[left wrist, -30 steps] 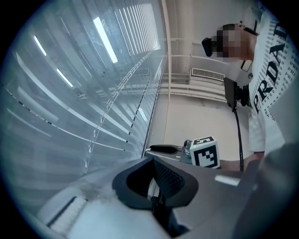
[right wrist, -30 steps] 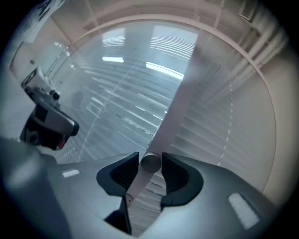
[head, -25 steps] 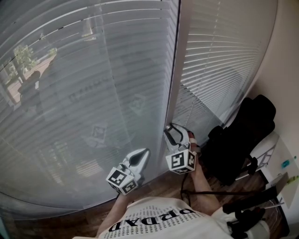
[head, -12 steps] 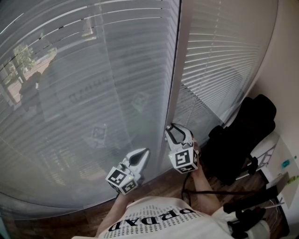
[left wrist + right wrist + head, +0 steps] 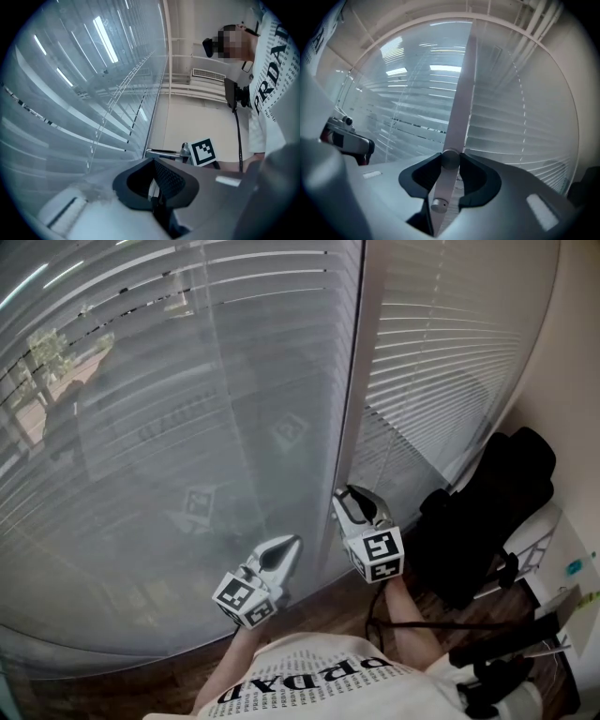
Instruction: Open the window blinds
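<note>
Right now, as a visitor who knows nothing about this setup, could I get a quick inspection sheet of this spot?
Surface: wooden floor below the window.
Job's things: blinds, slats mostly closed; round knob on the window post.
Clutter: black chair-like thing at right.
Grippers: left gripper shut, empty; right gripper shut on the knob.
Cables: black cable over the floor.
Surroundings: pale wall at right.
</note>
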`<state>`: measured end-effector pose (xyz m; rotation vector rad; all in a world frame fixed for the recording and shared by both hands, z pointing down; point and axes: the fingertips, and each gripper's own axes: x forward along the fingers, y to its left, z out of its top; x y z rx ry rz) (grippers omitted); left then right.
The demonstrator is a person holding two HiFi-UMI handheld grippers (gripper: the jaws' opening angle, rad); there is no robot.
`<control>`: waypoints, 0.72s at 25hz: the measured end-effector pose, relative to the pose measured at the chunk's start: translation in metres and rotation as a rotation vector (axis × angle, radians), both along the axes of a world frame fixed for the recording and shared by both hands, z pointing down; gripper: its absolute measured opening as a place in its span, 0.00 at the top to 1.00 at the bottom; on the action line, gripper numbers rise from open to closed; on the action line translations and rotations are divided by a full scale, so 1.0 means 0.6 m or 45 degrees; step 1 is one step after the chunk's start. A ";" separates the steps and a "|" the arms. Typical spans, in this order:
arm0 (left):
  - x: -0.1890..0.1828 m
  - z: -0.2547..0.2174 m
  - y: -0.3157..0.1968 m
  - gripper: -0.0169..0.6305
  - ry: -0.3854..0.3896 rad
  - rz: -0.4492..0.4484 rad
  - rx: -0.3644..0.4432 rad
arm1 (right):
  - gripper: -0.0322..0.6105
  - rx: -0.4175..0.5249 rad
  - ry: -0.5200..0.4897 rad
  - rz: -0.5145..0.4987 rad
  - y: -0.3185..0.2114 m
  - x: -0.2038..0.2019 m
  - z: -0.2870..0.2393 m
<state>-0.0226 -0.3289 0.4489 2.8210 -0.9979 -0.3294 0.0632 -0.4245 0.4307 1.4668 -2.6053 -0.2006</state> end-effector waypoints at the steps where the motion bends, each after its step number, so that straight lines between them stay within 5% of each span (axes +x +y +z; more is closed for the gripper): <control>1: 0.000 0.000 0.000 0.99 0.001 -0.001 0.000 | 0.75 -0.016 -0.038 -0.002 -0.001 0.001 0.000; 5: 0.002 -0.001 -0.001 0.99 0.006 -0.002 0.001 | 0.74 -0.077 -0.158 -0.010 -0.004 0.004 0.001; 11: 0.008 0.001 0.001 0.99 0.004 0.020 0.000 | 0.74 -0.082 -0.176 -0.012 -0.008 0.004 0.002; 13: 0.008 0.000 0.003 0.99 0.006 0.021 -0.001 | 0.73 -0.035 -0.071 -0.003 -0.004 0.004 -0.002; 18: 0.003 -0.001 0.004 0.99 0.001 0.014 0.002 | 0.72 0.178 0.446 0.004 0.009 -0.011 -0.014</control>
